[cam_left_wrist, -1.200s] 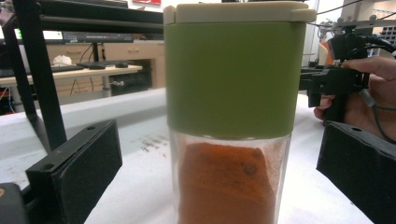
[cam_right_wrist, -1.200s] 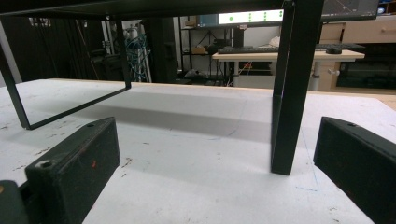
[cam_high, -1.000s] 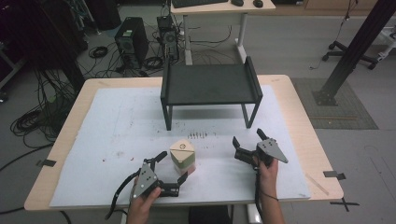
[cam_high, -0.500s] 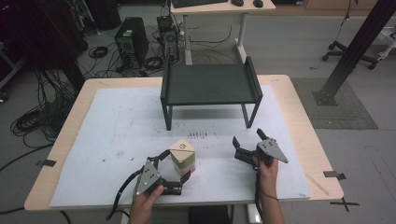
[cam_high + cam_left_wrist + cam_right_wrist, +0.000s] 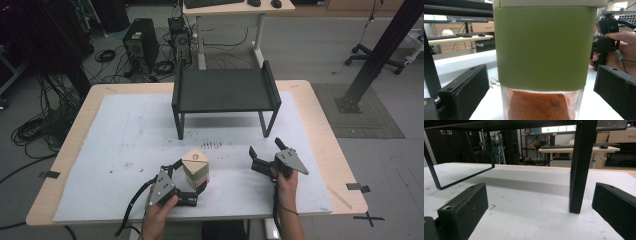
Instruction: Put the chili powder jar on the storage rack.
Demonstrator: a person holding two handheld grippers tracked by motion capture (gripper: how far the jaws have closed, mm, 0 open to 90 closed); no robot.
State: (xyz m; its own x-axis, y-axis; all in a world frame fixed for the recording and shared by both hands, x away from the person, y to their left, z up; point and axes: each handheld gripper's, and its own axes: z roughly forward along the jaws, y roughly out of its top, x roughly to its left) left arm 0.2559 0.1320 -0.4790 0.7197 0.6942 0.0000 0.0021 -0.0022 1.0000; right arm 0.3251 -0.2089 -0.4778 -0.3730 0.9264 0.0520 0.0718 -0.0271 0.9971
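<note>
In a lab strewn with cables, our table (image 5: 320, 125) carried a white sheet and a black rack (image 5: 225, 92); near its front edge stood the green-banded jar (image 5: 196, 167), and we kept the left gripper (image 5: 187, 182) spread around it, untouching, seemingly ready to grasp, while the right gripper (image 5: 262, 157) waited open beside it

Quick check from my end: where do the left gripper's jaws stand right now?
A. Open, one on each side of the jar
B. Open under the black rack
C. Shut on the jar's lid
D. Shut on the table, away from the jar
A: in the left gripper view the jar stands between the open jaws with gaps on both sides; the high view shows the left gripper around it.
</note>
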